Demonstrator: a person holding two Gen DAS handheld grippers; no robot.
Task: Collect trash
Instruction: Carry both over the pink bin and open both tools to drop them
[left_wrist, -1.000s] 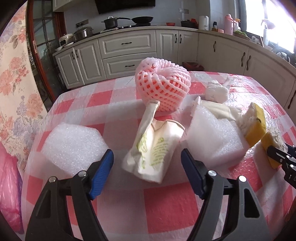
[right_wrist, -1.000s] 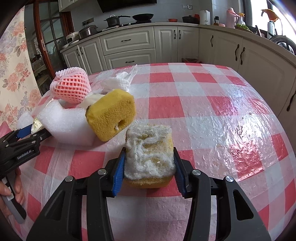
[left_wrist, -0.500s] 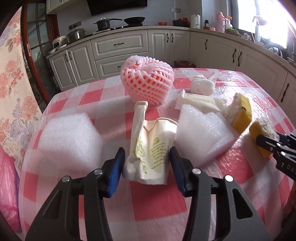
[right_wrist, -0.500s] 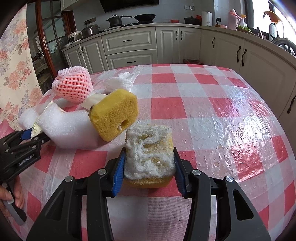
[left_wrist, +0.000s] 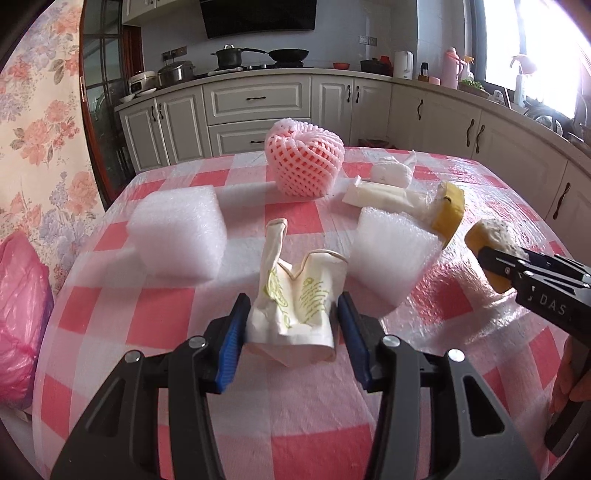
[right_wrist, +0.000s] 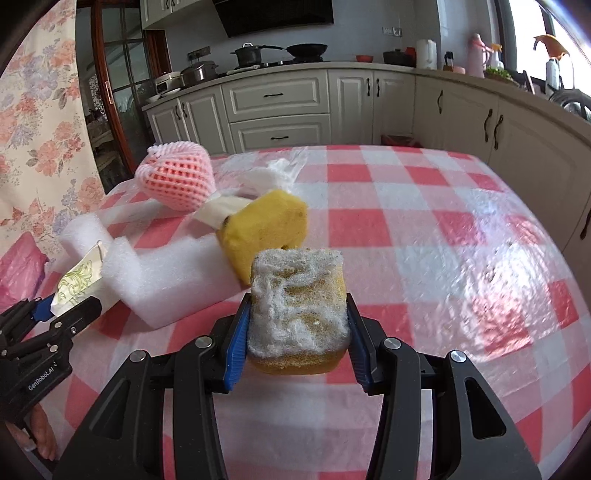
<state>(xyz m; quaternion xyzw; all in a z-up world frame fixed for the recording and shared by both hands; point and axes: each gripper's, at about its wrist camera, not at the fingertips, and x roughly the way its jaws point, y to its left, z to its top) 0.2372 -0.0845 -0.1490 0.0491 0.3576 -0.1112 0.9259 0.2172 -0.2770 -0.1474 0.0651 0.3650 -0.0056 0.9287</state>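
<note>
Gripping a crumpled paper wrapper (left_wrist: 299, 306) in my left gripper (left_wrist: 291, 328), I have both blue pads pressed on its lower body, while its twisted neck sticks up free. My right gripper (right_wrist: 295, 332) is clenched on a worn yellow sponge (right_wrist: 297, 314) with a grey scouring face, and it looks lifted off the checked tablecloth (right_wrist: 424, 236).

The wrapper is thin and soft, so I judge it could crumple further and slide out if I swing it quickly. It hangs close to a white foam block (left_wrist: 391, 251) on its right, and dragging instead of lifting could shove that block into the second yellow sponge (left_wrist: 448, 210) leaning on it. The plastic film over the cloth looks slick, so nudged pieces would likely skate.

For room, the near stretch of table in front of both grippers is bare. My two grippers sit near each other, so crossing paths is a risk. A second foam block (left_wrist: 177, 232) stands to the left, apart from the wrapper. The pink foam fruit net (left_wrist: 304, 162) sits well back. A pink plastic bag (left_wrist: 22, 317) hangs past the table's left edge, possibly where the trash goes.
</note>
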